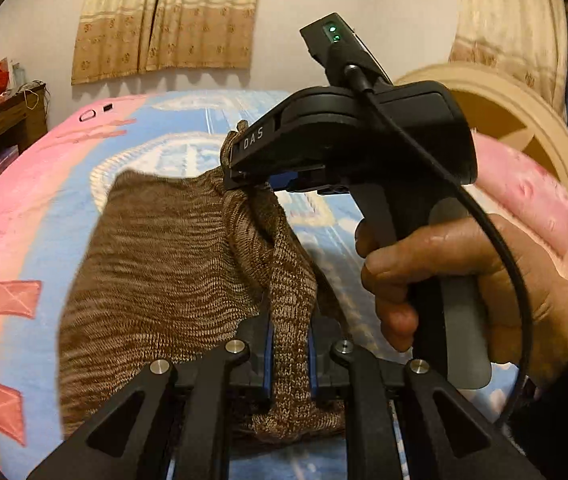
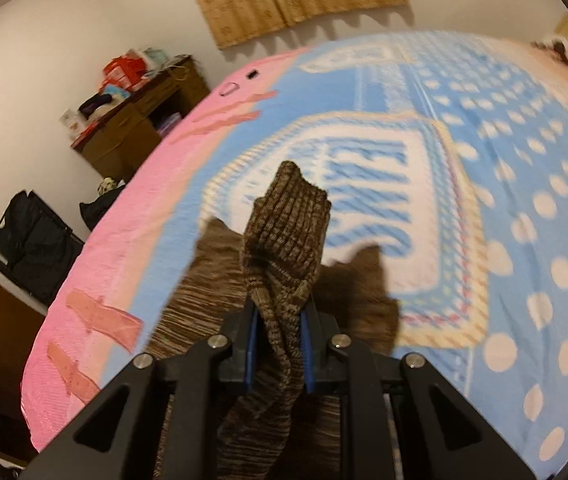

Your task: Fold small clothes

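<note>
- Brown knit garment (image 1: 171, 264): held up off the bed's blue-and-pink blanket (image 1: 43, 208), stretched between two pinched spots; its long axis runs from one gripper to the other.
- Left gripper (image 1: 290, 364): jaws clamped on a bunched knit edge.
- Right gripper (image 2: 279, 344): jaws clamped on a ribbed edge, no nearer the blanket than the left.
- Judgement: next, lower both together and lay the garment flat.

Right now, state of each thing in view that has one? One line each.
brown knit garment: lifted off the bed, pinched at two spots, hanging slack.
left gripper: shut on a bunched fold of the knit.
right gripper: shut on the knit, ribbed edge sticking up past the pads.
bedspread: spread flat.
curtains: drawn closed.
</note>
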`<state>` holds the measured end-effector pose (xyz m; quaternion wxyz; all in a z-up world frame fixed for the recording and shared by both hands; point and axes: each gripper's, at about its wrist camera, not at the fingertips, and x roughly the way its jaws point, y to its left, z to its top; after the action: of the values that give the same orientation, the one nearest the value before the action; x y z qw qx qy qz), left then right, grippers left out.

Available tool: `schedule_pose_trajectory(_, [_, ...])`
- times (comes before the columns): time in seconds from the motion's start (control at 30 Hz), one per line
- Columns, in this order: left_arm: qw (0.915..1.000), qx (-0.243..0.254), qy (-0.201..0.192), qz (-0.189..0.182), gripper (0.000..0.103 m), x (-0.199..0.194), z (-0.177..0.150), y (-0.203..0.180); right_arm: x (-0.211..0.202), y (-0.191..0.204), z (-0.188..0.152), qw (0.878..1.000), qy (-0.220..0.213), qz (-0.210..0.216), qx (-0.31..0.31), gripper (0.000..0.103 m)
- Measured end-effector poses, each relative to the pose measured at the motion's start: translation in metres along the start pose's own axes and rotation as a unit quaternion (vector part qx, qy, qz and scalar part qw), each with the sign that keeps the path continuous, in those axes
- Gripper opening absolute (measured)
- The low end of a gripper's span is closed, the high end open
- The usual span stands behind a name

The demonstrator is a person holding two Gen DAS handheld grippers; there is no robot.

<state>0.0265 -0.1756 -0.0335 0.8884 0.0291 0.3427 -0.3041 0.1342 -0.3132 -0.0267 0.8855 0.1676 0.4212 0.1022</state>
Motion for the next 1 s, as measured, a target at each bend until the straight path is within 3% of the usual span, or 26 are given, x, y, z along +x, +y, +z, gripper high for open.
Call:
schedule_pose_trajectory(0.1, [0.9997,0.017,0.014,0.015,0.012,0.016,0.001,-0.003,0.011,-0.015,-0.008,1.0,0.005,-0.004,0.009,0.02])
schedule_pose_trajectory(0.2, [0.9989,0.037,0.015,0.025,0.014,0.02,0.0,-0.01,0.014,-0.028,-0.013,0.999,-0.004,0.019,0.038,0.023])
schedule_pose_trajectory(0.3, [0.9982,0.049,0.032,0.012,0.018,0.014,-0.007,-0.015,0.01,-0.037,-0.018,0.998,-0.014,0.0,0.058,0.048])
schedule_pose_trajectory(0.33, [0.9979,0.051,0.04,0.002,0.022,0.014,-0.003,-0.01,0.003,-0.04,-0.019,0.997,-0.021,-0.003,0.068,0.055])
schedule_pose_trajectory(0.37, [0.9976,0.051,0.047,-0.008,0.025,0.006,-0.004,-0.005,-0.007,-0.047,-0.022,0.997,-0.03,-0.001,0.076,0.055])
schedule_pose_trajectory(0.43, [0.9973,0.044,0.053,-0.023,0.051,-0.007,-0.007,0.003,-0.032,-0.051,-0.028,0.995,-0.057,-0.005,0.087,0.055])
schedule_pose_trajectory(0.5, [0.998,0.026,0.044,-0.036,0.064,-0.03,-0.018,0.013,-0.061,-0.048,-0.042,0.993,-0.084,-0.021,0.083,0.055])
schedule_pose_trajectory(0.57, [0.9984,0.01,0.033,-0.045,0.065,-0.049,-0.028,0.028,-0.086,-0.039,-0.063,0.993,-0.095,-0.031,0.067,0.055])
schedule_pose_trajectory(0.8, [0.997,-0.02,0.028,0.069,0.065,-0.077,-0.058,0.09,-0.13,-0.009,-0.142,0.991,-0.106,-0.015,0.078,0.055])
schedule_pose_trajectory(0.9, [0.9961,-0.019,0.037,0.078,0.065,-0.068,-0.056,0.097,-0.134,0.007,-0.16,0.99,-0.115,-0.014,0.082,0.056])
schedule_pose_trajectory(1.0, [0.9946,0.016,0.037,0.096,0.065,-0.059,-0.056,0.081,-0.126,0.021,-0.157,0.992,-0.11,-0.007,0.068,0.056])
